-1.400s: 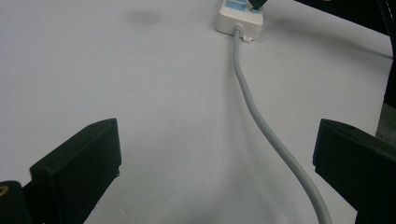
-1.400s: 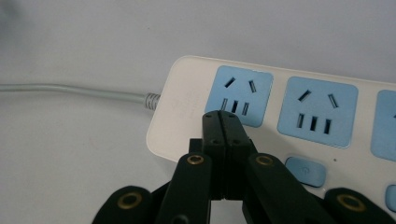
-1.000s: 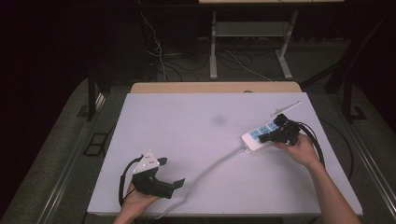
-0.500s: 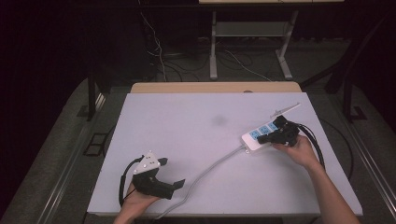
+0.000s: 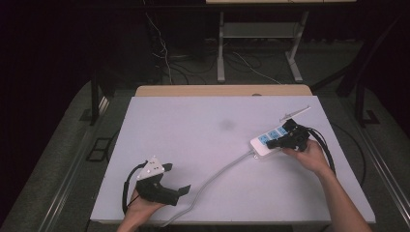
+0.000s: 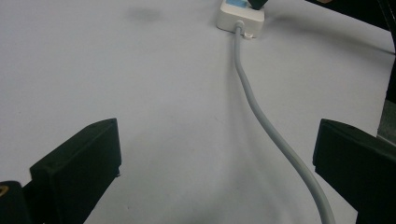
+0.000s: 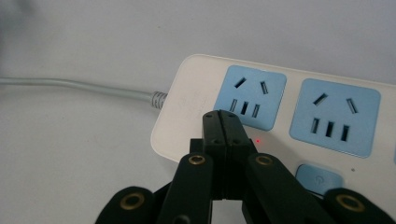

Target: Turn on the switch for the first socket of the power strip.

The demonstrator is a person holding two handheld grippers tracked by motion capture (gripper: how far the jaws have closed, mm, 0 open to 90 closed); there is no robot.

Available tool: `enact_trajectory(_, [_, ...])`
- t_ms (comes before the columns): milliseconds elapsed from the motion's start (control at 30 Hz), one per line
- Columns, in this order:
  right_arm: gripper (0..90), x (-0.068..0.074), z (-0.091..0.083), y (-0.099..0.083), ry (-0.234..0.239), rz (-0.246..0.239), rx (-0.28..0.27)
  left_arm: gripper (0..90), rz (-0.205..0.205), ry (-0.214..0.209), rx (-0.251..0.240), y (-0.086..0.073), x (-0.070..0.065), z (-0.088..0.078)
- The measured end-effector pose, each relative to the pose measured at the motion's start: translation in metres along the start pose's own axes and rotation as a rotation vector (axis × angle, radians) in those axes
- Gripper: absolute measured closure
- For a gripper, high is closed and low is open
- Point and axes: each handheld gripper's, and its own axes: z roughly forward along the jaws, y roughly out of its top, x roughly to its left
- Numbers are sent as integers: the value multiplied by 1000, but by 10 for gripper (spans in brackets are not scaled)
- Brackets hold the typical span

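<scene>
high view: power strip (image 5: pixel 271 138) lay at the right side of the white counter (image 5: pixel 193 130), its grey cord (image 5: pixel 212 179) running toward the near edge. right claw (image 5: pixel 274 143) was down on the strip's near end, left claw (image 5: pixel 178 180) parked near the front-left, well apart from the strip.

left gripper view: left claw (image 6: pixel 215 163) was wide open w/ nothing in it, cord (image 6: pixel 261 116) passing between the jaws but not touched. Strip's cord end (image 6: pixel 240 18) showed far off.

right gripper view: right claw (image 7: pixel 226 122) was fully closed, empty, tip pressed on the strip (image 7: pixel 196 98) by the first blue socket (image 7: pixel 251 96). A tiny red light (image 7: pixel 258 140) glowed beside it, not visible from above.

step: imo pressing a switch on the strip w/ closed jaws.

next: prob lift straight off w/o dragging the strip; another blue button (image 7: pixel 320 178) sat just beside.
</scene>
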Motion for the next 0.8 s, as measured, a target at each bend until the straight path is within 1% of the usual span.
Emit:
enact_trajectory(33, [900, 1, -1, 1, -1, 8, 14, 0, -2, 0, 0, 0, 0, 0])
enact_trajectory(100, [900, 1, -2, 2, 1, 9, 9, 0, -4, -1, 0, 0, 1, 0])
enact_trajectory(133, [900, 2, -5, 2, -27, 2, 21, 0, -4, -1, 1, 0, 1, 1])
enact_trajectory(233, [900, -1, -15, 2, -9, 22, -39, 0, -6, -3, 4, 0, 2, 1])
enact_trajectory(400, [900, -4, -27, 1, -6, 38, -73, 0, -4, -1, 5, 0, 3, 1])
enact_trajectory(533, [900, -3, -29, -1, -16, 41, -63, 0, -6, 1, -2, 0, 1, 0])
enact_trajectory(667, [900, 3, -33, -2, -37, 35, -55, 0, -8, 2, -5, 0, 1, -1])
enact_trajectory(800, [900, 10, -39, -3, -49, 33, -68, 0, -6, 5, -6, 0, 1, -2])
